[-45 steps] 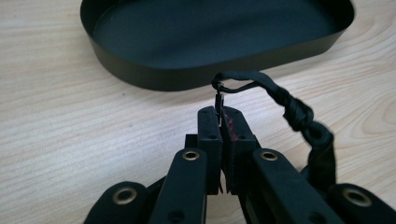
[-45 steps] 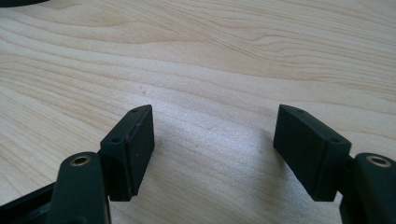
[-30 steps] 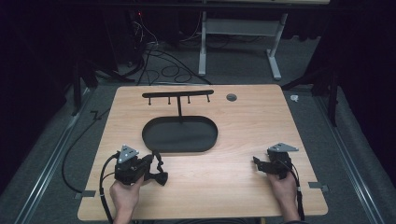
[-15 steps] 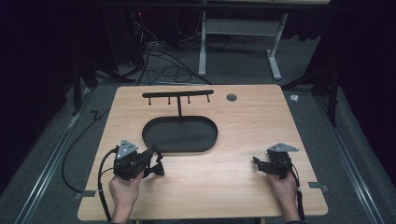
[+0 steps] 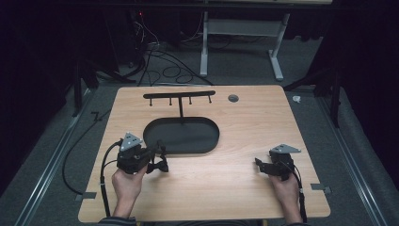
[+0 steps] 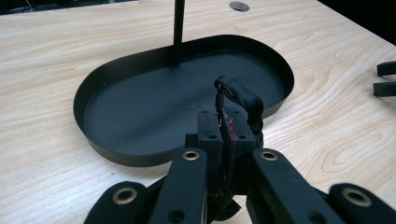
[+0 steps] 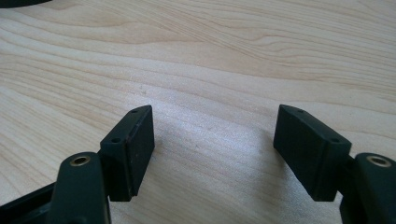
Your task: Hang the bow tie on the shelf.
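Note:
My left gripper [image 5: 159, 156] is shut on a small black strap loop [image 6: 239, 95] with a dark red piece pinched between the jaws. It hovers at the near left rim of a black oval tray [image 5: 207, 148]. A thin post [image 6: 177, 28] rises from the tray's far side and carries a crossbar with several small hooks [image 5: 179, 95]. My right gripper [image 5: 259, 165] rests low over the bare wood at the near right. Its jaws stand wide apart in the right gripper view, where the gripper [image 7: 214, 122] has nothing between them.
The light wooden table [image 5: 244, 127] has a round cable hole [image 5: 233, 98] near its far edge. Grey carpet, cables and a white metal frame [image 5: 240, 42] lie beyond the table. The right gripper's jaw tips [image 6: 385, 77] show at the left gripper view's right edge.
My left gripper has moved a little away from the person, toward the tray's near rim, still holding the strap. The right gripper has not moved.

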The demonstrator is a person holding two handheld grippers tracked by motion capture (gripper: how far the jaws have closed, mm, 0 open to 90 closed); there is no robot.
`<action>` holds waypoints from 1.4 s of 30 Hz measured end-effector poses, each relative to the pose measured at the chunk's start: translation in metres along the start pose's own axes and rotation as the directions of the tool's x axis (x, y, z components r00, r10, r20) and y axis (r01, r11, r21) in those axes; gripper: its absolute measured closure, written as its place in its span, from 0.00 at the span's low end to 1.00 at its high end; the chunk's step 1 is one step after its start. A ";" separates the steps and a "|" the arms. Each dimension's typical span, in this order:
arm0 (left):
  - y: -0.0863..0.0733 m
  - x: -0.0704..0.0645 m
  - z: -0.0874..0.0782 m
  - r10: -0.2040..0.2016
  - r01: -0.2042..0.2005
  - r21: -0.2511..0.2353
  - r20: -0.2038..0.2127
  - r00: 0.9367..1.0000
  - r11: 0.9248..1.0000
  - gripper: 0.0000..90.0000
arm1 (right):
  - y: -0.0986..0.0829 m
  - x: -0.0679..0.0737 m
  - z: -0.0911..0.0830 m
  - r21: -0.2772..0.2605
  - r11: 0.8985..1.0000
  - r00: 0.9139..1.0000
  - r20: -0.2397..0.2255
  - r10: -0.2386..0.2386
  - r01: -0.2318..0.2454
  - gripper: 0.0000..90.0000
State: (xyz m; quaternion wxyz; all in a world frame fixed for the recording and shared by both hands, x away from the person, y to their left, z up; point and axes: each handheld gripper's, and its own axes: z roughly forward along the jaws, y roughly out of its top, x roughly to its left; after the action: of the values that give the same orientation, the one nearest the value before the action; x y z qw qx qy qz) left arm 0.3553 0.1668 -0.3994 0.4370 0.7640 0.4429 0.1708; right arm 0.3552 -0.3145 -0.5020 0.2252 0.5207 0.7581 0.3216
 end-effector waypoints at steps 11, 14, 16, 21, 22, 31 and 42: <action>0.010 0.005 0.002 0.003 -0.003 0.003 0.004 1.000 1.000 0.97 | 0.000 0.000 0.000 0.001 1.000 1.000 0.000 -0.001 0.001 0.33; 0.012 0.006 0.002 0.002 -0.002 -0.002 0.006 1.000 1.000 0.97 | 0.000 0.000 0.000 0.001 1.000 1.000 0.000 -0.001 0.001 0.33; 0.015 0.007 0.002 0.002 -0.002 -0.003 0.004 1.000 1.000 0.97 | 0.000 0.000 0.000 0.001 1.000 1.000 0.000 -0.001 0.001 0.33; 0.023 0.009 0.002 0.008 -0.008 -0.010 -0.002 1.000 1.000 0.97 | 0.000 0.000 0.000 0.001 1.000 1.000 0.000 -0.001 0.001 0.33; 0.025 0.011 0.002 0.008 -0.008 -0.010 -0.002 1.000 1.000 0.97 | 0.000 0.000 0.000 0.001 1.000 1.000 0.000 -0.001 0.001 0.33; 0.038 0.016 0.002 0.013 -0.014 -0.015 -0.016 1.000 1.000 0.97 | 0.000 0.000 0.000 0.001 1.000 1.000 0.000 -0.002 0.002 0.33; 0.054 0.023 0.000 0.025 -0.026 -0.027 -0.042 0.999 0.999 0.97 | 0.000 0.000 0.000 0.001 1.000 1.000 0.000 -0.004 0.004 0.33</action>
State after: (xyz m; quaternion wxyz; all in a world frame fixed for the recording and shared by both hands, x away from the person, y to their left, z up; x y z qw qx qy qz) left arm 0.3971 0.1736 -0.3580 0.4360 0.7597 0.4398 0.1985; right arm 0.3552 -0.3144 -0.5020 0.2258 0.5193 0.7592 0.3208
